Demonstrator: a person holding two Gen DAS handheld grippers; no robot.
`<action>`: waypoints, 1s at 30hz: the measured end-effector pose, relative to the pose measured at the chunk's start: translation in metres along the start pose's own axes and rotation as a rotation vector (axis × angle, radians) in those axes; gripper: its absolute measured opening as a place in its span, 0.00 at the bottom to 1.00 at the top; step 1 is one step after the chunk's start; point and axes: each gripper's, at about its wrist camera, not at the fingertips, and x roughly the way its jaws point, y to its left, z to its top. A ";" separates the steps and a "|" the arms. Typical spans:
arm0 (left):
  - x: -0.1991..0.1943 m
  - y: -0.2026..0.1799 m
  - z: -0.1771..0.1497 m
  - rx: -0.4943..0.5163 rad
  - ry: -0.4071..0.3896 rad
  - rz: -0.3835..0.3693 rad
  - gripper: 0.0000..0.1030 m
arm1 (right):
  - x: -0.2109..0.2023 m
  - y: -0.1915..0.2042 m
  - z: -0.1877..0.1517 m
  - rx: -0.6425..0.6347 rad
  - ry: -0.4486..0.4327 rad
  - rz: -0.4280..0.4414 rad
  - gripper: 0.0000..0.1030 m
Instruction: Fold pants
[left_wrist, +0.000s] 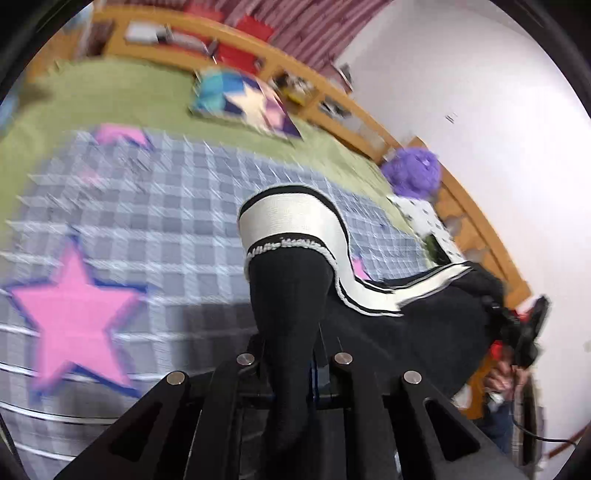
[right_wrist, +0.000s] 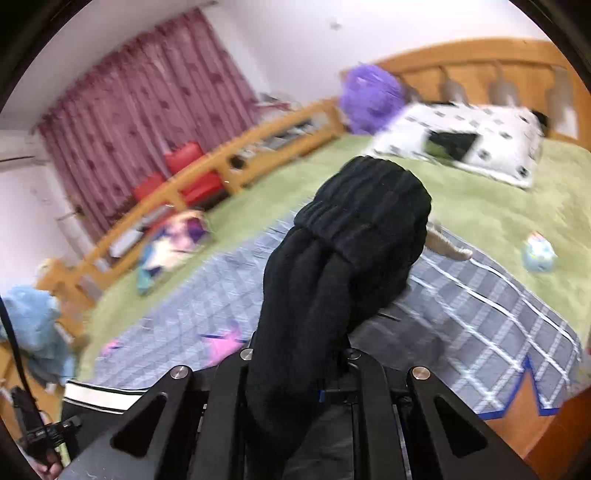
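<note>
A: Where were the pants (left_wrist: 295, 295) at that moment?

B: Lifted off the bed (left_wrist: 110, 92), held up over the grey checked quilt (left_wrist: 166, 206) with the pink stars (left_wrist: 74, 314). The black fabric with its white side stripe (left_wrist: 295, 218) stretched between the two tools.

A: And the left hand-held gripper (left_wrist: 291, 354)?

B: Its jaws were together, clamped on a bunched fold of the black cloth, which draped forward over them. The white band curved away to the right toward the other tool.

A: The right hand-held gripper (right_wrist: 299, 354)?

B: Also pinched tight on the pants (right_wrist: 347, 251). In its view a thick roll of black ribbed knit, a gathered band across it, rose straight out of the jaws and hid the fingertips.

A: Anything else on the bed?

B: A spotted white pillow (right_wrist: 480, 136) near the wooden headboard (right_wrist: 480, 62), a purple fluffy thing (right_wrist: 369, 96) just beside it, a patchwork cushion (left_wrist: 243, 103) well apart on the green cover, and a small pale ball (right_wrist: 537, 253). Both views were blurred.
</note>
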 end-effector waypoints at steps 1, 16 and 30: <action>-0.016 0.008 0.003 0.011 -0.027 0.035 0.11 | -0.003 0.011 -0.001 -0.005 -0.007 0.027 0.13; -0.015 0.112 -0.042 -0.067 0.058 0.469 0.40 | 0.103 0.022 -0.126 -0.090 0.412 -0.046 0.30; -0.038 0.087 -0.134 -0.026 0.046 0.513 0.63 | 0.034 0.193 -0.183 -0.353 0.338 0.186 0.37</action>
